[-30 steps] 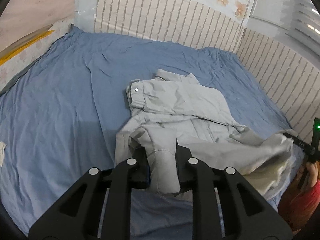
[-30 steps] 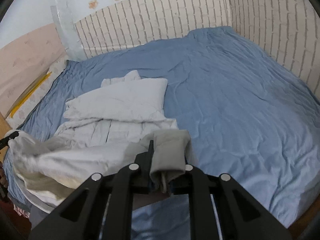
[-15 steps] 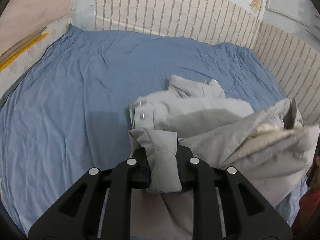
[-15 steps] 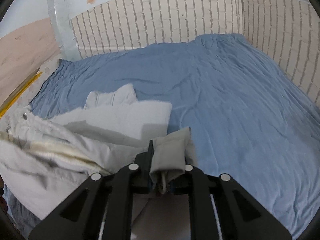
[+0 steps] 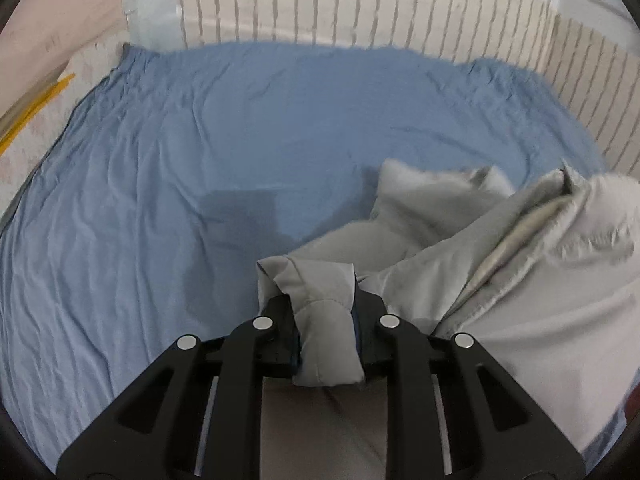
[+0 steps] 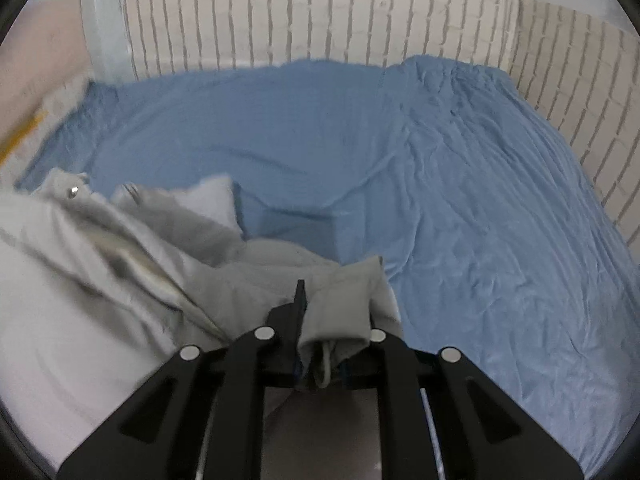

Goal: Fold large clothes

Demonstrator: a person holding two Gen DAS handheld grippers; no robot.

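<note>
A large light grey garment (image 5: 520,280) is lifted above the blue bed sheet (image 5: 200,160). My left gripper (image 5: 326,320) is shut on one bunched edge of it. My right gripper (image 6: 334,332) is shut on another edge of the same grey garment (image 6: 100,280). The cloth hangs between the two grippers, blurred by motion. A metal snap (image 6: 73,191) shows on a fold at the left of the right wrist view. A far part of the garment (image 5: 420,196) still rests near the sheet.
The blue sheet (image 6: 460,200) covers the bed. Brick-pattern wall panels (image 5: 320,0) close the far side and the right side (image 6: 580,100). A pale patterned strip with a yellow band (image 5: 36,100) runs along the bed's left edge.
Both grippers have carried the garment up and forward over the bed. The cloth has lifted off the sheet and bunched together, and the far wall looks closer.
</note>
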